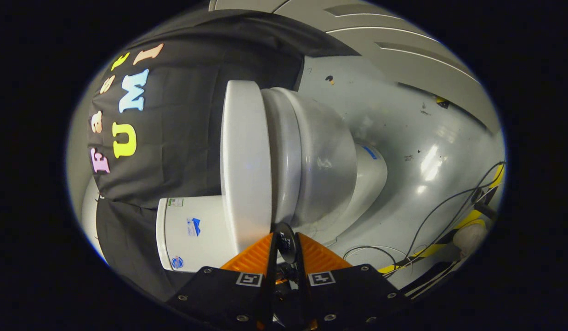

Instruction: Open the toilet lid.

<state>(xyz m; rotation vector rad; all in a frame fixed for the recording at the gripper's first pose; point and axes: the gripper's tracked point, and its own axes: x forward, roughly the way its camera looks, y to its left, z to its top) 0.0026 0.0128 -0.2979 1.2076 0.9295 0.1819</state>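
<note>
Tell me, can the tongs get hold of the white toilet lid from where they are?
Probably yes. The tongs sit nearly closed right at the edge of the white plastic toilet lid, where it meets the seat and the white bowl. Nothing stands between them, though actual contact is hard to tell.

lid (245, 165): plain white
bowl (320, 165): glossy white
tank (194, 232): white with small blue marks
floor (403, 151): pale grey, shiny, a few dark specks
tape (468, 220): yellow and black stripes
cables (449, 202): black
wall (192, 138): black cloth
tongs (284, 243): jaws nearly together
</note>
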